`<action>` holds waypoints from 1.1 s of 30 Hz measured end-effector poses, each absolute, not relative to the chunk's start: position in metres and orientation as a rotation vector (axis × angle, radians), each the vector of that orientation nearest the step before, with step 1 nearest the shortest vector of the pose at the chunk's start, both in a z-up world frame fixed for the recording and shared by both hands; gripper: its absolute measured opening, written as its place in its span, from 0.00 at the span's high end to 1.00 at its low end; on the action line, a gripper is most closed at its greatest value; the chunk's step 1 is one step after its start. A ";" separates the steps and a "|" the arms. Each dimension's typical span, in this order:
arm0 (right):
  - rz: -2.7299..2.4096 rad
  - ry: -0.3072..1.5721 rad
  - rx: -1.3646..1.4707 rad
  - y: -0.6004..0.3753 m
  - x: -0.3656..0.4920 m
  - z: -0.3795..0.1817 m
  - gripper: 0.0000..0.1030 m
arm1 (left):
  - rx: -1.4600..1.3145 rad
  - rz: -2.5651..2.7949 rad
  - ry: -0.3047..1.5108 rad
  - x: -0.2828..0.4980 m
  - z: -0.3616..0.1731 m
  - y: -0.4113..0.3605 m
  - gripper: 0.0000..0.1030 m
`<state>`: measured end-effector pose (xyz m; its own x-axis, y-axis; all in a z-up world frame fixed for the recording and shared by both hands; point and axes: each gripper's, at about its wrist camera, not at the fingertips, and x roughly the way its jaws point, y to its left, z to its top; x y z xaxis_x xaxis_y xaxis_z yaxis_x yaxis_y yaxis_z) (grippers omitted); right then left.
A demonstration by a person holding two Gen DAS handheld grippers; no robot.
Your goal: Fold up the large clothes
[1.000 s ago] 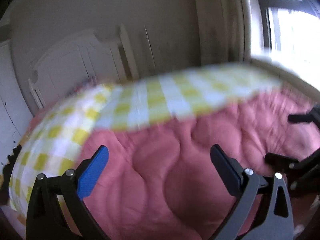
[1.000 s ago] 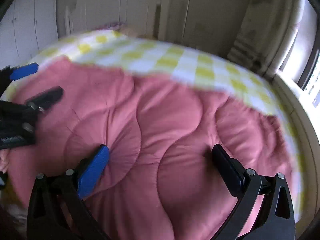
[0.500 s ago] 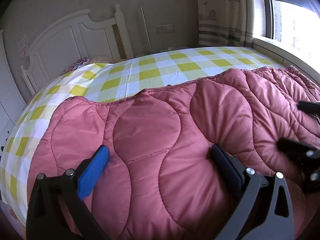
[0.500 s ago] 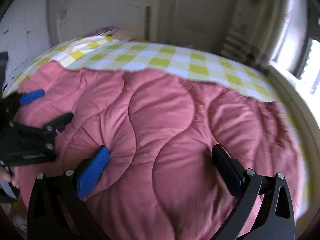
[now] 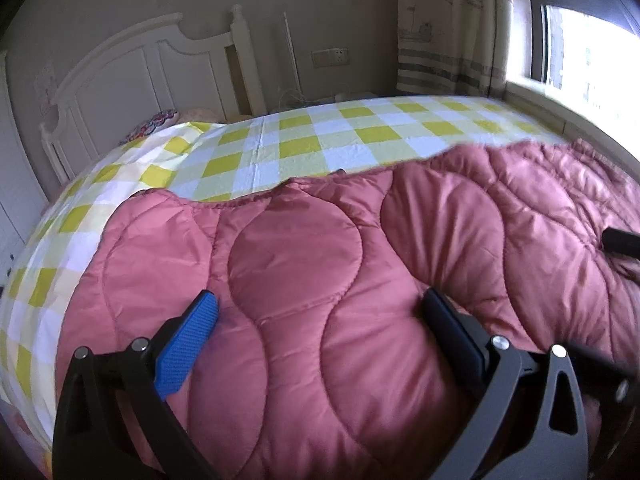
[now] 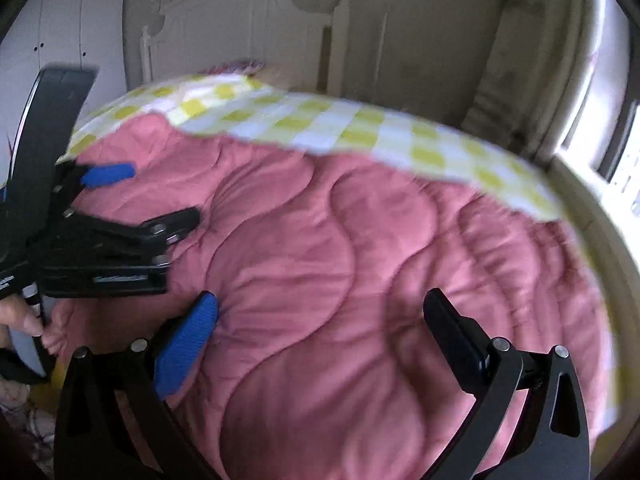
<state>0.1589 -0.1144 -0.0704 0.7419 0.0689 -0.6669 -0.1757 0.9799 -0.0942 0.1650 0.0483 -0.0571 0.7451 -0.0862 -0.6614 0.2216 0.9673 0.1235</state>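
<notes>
A pink quilted padded garment (image 5: 320,280) (image 6: 360,260) lies spread over the near half of the bed. My left gripper (image 5: 320,312) hovers over its near left part, jaws wide apart with only fabric below them. My right gripper (image 6: 320,312) stands open over the garment's near middle. In the right wrist view the left gripper (image 6: 132,196) shows at the left edge, held by a hand (image 6: 24,320). One finger of the right gripper (image 5: 620,242) pokes in at the right edge of the left wrist view.
The bed has a yellow and white checked sheet (image 5: 320,144) (image 6: 360,132), bare beyond the garment. A white headboard (image 5: 132,68) stands at the back, with a patterned pillow (image 5: 152,124) before it. A window (image 5: 592,40) and curtain (image 5: 444,28) are at the right.
Both views have swung and settled lower over the garment, the right one still blurred. The left gripper now looms larger at the left of the right wrist view. Both grippers stayed open.
</notes>
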 end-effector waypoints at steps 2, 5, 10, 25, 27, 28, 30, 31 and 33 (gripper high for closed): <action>0.086 0.688 -0.139 -0.133 0.151 -0.059 0.05 | 0.154 -0.169 0.670 0.151 -0.045 0.064 0.02; -0.017 0.692 -0.074 -0.176 0.151 -0.059 0.05 | 0.122 -0.086 0.612 0.138 -0.032 0.092 0.02; -0.072 0.774 0.085 -0.243 0.158 -0.100 0.04 | 0.054 0.046 0.717 0.158 -0.061 0.140 0.02; 0.111 0.633 -0.039 -0.153 0.109 -0.063 0.05 | 0.080 -0.143 0.574 0.092 -0.021 0.084 0.02; 0.149 0.664 -0.142 -0.128 0.110 -0.075 0.05 | 0.146 -0.209 0.601 0.086 -0.033 0.058 0.02; 0.126 0.694 -0.199 -0.117 0.114 -0.087 0.04 | 0.188 -0.206 0.614 0.086 -0.041 0.048 0.02; 0.122 0.714 -0.192 -0.117 0.122 -0.100 0.04 | 0.259 -0.172 0.660 0.094 -0.070 0.034 0.02; 0.134 0.716 -0.160 -0.121 0.124 -0.100 0.04 | 0.244 -0.181 0.653 0.095 -0.075 0.037 0.02; 0.155 0.736 -0.142 -0.125 0.127 -0.097 0.04 | 0.204 -0.211 0.671 0.098 -0.074 0.044 0.02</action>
